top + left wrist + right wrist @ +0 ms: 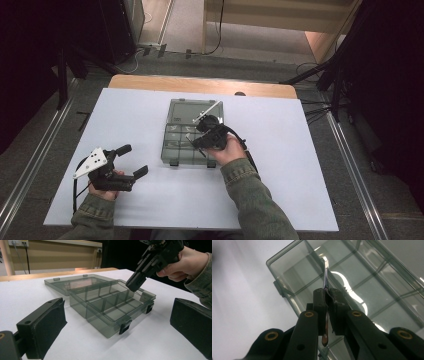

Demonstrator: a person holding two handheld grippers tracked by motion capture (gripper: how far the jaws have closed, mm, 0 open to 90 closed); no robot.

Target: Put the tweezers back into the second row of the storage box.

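The right gripper (327, 298) has its jaws pinched tight on a thin metal tool (326, 277), tip hanging over the open compartments of the smoky clear organizer box (176, 145). Left gripper (131, 161) sits on the table left of the box, jaws spread wide, holding nothing.

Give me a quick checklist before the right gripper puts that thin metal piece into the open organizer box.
1. Right gripper shut on the thin metal piece: ok.
2. Organizer box lid open, lying flat: ok.
3. Piece's tip over a compartment: ok; exact compartment cannot tell.
4. Compartments near the tip free of other items: ok.
5. Left gripper open, apart from the box: ok.
6. Box held steady: not ok; nothing grips it.
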